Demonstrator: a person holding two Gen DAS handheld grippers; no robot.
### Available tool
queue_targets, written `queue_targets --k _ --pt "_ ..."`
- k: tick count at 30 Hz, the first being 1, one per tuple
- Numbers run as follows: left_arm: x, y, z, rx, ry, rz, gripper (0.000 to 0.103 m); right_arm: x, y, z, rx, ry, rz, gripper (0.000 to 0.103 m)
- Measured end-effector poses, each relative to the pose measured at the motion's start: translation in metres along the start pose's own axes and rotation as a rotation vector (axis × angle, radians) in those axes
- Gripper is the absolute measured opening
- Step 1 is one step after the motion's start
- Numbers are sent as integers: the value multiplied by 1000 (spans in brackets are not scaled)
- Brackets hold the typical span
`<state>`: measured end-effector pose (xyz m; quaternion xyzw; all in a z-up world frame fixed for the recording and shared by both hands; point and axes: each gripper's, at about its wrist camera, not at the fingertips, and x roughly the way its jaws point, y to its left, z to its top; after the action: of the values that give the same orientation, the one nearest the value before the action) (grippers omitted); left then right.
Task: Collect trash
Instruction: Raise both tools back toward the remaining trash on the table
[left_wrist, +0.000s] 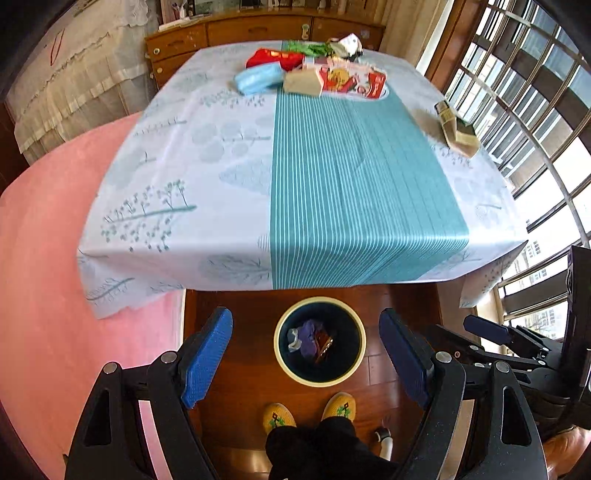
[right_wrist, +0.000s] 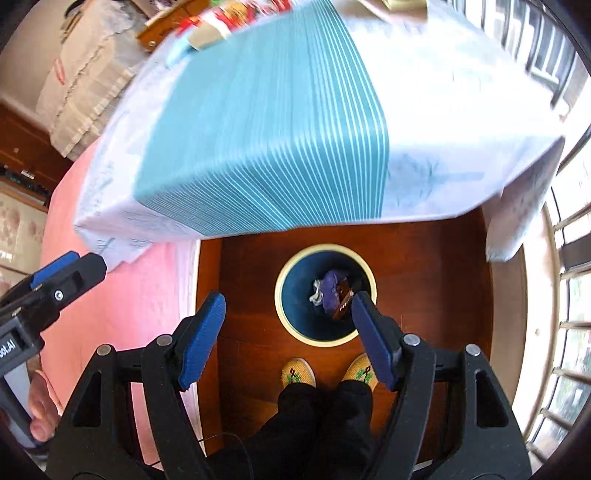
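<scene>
Daylit barred windows (left_wrist: 524, 122), wooden floor (left_wrist: 240, 398), a dresser (left_wrist: 258, 31), perhaps a pink bed (left_wrist: 48, 258).

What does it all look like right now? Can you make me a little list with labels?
bin: round, cream rim, dark inside, on the wood floor in front of the table
in the bin: purple wrapper, brown wrapper
table: blue striped cloth
still on table: red packet, blue pouch, red snack box, tan carton
left tongs: open, holding nothing, above the bin
right tongs: open, holding nothing
feet: yellow slippers
</scene>
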<state>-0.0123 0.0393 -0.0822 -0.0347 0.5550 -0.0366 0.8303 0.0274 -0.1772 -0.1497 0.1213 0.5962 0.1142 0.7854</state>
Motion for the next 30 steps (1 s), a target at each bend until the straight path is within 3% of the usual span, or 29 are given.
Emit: queue_targets --k 9,15,22,30 --pt "-95 -16 58 43 -167 35 83 -99 35 47 -134 -176 65 69" --pt "-145 -22 95 32 -255 78 83 -140 56 85 -221 -257 93 69" --pt "-176 -17 133 67 -328 150 83 -157 87 134 -291 -318 93 69" --pt "-166 30 201 135 -376 125 83 -128 131 206 -295 -330 40 69"
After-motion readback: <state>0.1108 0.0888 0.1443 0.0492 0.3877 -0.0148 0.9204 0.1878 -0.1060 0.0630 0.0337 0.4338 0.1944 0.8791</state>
